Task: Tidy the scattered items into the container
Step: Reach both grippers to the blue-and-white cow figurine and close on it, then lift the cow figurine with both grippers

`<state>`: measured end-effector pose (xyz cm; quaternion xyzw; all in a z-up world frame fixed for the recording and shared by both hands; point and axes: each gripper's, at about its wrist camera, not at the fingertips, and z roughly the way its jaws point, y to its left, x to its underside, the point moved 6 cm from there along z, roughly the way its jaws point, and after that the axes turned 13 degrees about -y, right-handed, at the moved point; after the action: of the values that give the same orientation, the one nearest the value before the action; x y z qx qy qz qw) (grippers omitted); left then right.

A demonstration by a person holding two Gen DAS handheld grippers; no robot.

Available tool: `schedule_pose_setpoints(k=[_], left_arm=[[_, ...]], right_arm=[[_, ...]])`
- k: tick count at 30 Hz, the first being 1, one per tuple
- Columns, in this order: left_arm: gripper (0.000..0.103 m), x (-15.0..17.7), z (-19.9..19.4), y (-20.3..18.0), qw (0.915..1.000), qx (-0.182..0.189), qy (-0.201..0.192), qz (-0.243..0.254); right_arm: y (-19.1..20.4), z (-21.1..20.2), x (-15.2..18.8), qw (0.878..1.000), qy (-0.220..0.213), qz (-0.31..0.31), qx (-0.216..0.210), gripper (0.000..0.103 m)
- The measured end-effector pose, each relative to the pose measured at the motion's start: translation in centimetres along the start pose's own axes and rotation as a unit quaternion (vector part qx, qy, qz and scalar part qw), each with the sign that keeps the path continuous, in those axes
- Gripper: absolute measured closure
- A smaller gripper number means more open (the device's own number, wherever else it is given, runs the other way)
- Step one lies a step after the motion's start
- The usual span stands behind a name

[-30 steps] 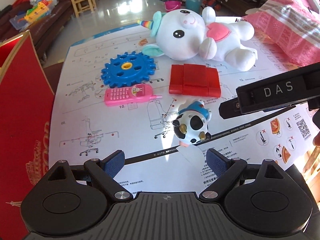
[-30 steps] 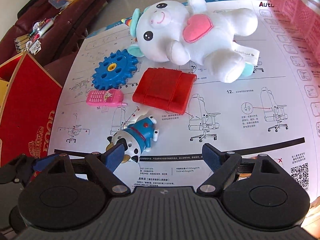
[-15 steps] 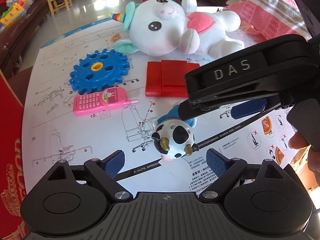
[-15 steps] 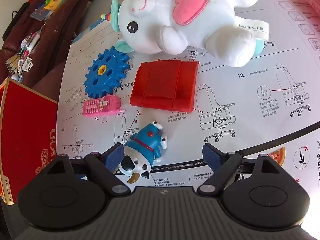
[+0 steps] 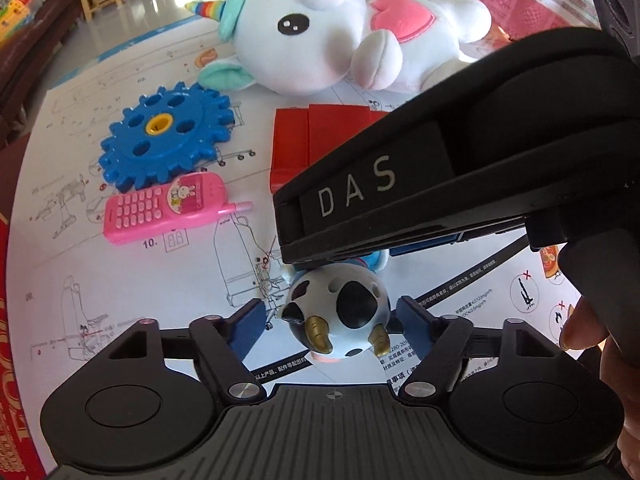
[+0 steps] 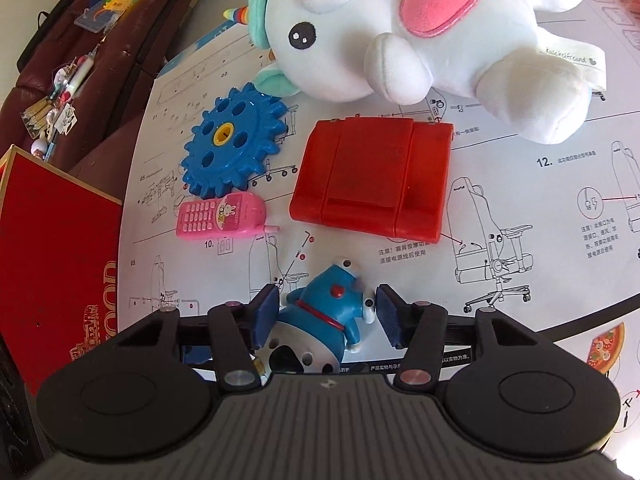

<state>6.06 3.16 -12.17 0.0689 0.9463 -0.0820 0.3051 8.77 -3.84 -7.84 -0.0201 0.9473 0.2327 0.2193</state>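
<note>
Both jaws are closing around the cow figure (image 5: 340, 316): the left hand-held gripper (image 5: 332, 326) at its head, the right hand-held gripper (image 6: 326, 314), marked "DAS", at its blue body. Beyond it lies the pink toy phone (image 6: 220, 216), near a printed "10."

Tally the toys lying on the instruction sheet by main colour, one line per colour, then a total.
White: 1, the plush unicorn
Blue: 2, the gear and the cow figure
Pink: 1, the toy phone
Red: 1, the flat red case
Total: 5
</note>
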Motion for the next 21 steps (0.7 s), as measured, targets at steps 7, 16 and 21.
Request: schedule_pose_setpoints(k=[7, 16, 21], left_arm=[[0.041, 0.2, -0.3, 0.0, 0.9999, 0.001, -0.008, 0.007], [0.041, 2.6, -1.9, -1.6, 0.9997, 0.023, 0.002, 0.012], [0.041, 3.7, -2.5, -2.3, 0.9996, 0.02, -0.001, 0.019]], right_arm=[[0.3, 0.2, 0.2, 1.0, -0.001, -0.009, -0.012, 0.051], [-1.3, -1.7, 2.5, 1.0, 0.014, 0.003, -0.02, 0.053], [-2.5, -2.7, 3.5, 1.0, 0.017, 0.018, -0.015, 0.042]])
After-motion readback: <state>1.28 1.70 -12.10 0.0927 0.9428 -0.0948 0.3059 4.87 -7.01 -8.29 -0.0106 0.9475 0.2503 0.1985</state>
